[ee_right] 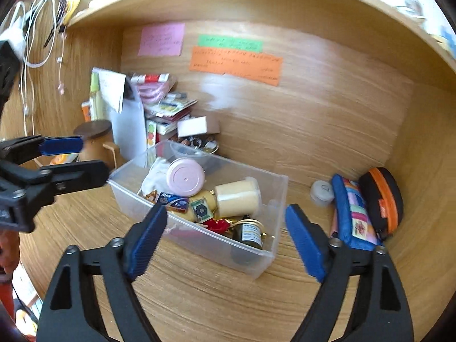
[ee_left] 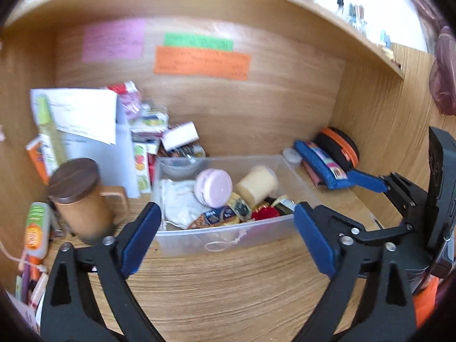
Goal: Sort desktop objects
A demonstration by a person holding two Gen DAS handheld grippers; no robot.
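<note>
wood-grain desk alcove under a shelf, worktop [ee_right: 216,293] in the same light oak. three paper notes taped to the back panel: pink note [ee_right: 161,40], green strip [ee_right: 230,44], orange strip [ee_right: 236,65]; handwriting on all three too blurred to read.

clear rectangular plastic bin [ee_right: 256,259] sits mid-worktop, angled toward the back left corner. inside: round pink lidded tin [ee_right: 185,177] lying on its side, cream cylindrical jar [ee_right: 238,198] also on its side, small blue packet reading "max" [ee_right: 173,200], yellow bottle with a green-and-white label [ee_right: 201,209], red item [ee_right: 218,224], dark glass jar with gold trim and a white label [ee_right: 250,234] (text unreadable), white crumpled cloth [ee_right: 155,175], clear bowl [ee_right: 188,149] at the far end.

right of the bin, well apart: small white round case [ee_right: 321,192], blue pouch with multicolour patchwork face [ee_right: 352,215], black round zip case with orange zipper [ee_right: 382,199] leaning in the corner. left of the bin: brown mug with dark wooden lid [ee_left: 85,199], stacked papers and snack packets behind it.

left tongs [ee_left: 226,235] spread wide, nothing between the pads, hovering just in front of the bin's near wall. right tongs [ee_right: 225,239] also spread wide and empty, framing the bin's near corner without touching it.
</note>
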